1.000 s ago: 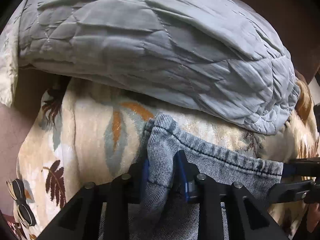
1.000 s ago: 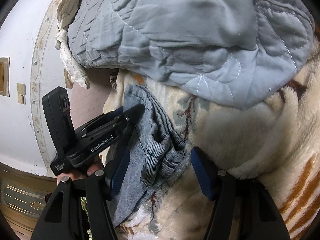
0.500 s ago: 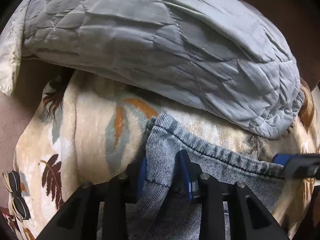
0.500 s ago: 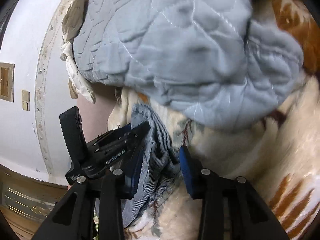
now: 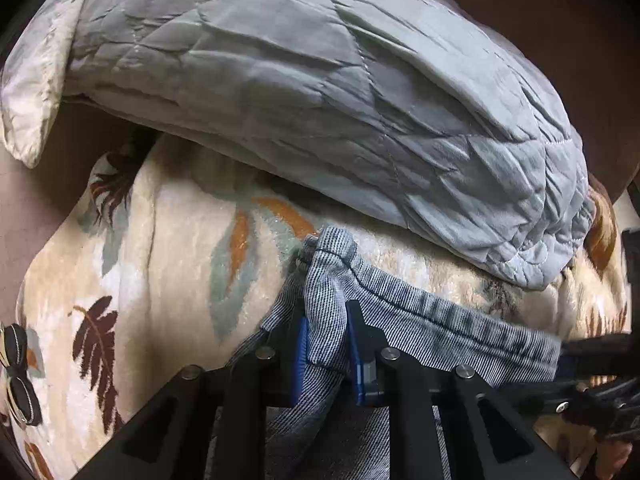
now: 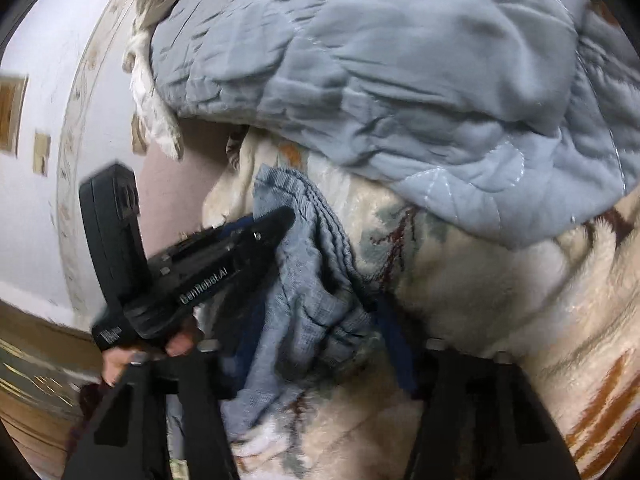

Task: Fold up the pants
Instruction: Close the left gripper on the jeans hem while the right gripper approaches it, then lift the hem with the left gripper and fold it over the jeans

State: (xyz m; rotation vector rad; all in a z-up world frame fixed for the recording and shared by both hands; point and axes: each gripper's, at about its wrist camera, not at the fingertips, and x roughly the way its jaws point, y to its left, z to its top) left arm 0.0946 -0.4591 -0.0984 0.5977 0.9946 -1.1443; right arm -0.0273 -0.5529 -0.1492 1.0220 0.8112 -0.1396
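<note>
Denim pants (image 5: pixel 404 320) lie on floral blanket (image 5: pixel 168 264), at 6 o'clock from grey quilt (image 5: pixel 320 112) | left gripper (image 5: pixel 326 344) narrow, pinching hem corner | right gripper (image 6: pixel 320 344) wide, straddling bunched cloth, unclamped | advice: clamp right, lift both corners level.

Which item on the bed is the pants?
Find the grey quilted comforter heaped across the bed. Just below its edge, on the cream leaf-print blanket, lies the blue-grey denim pants. Only it is ribbed denim with a stitched hem.
</note>
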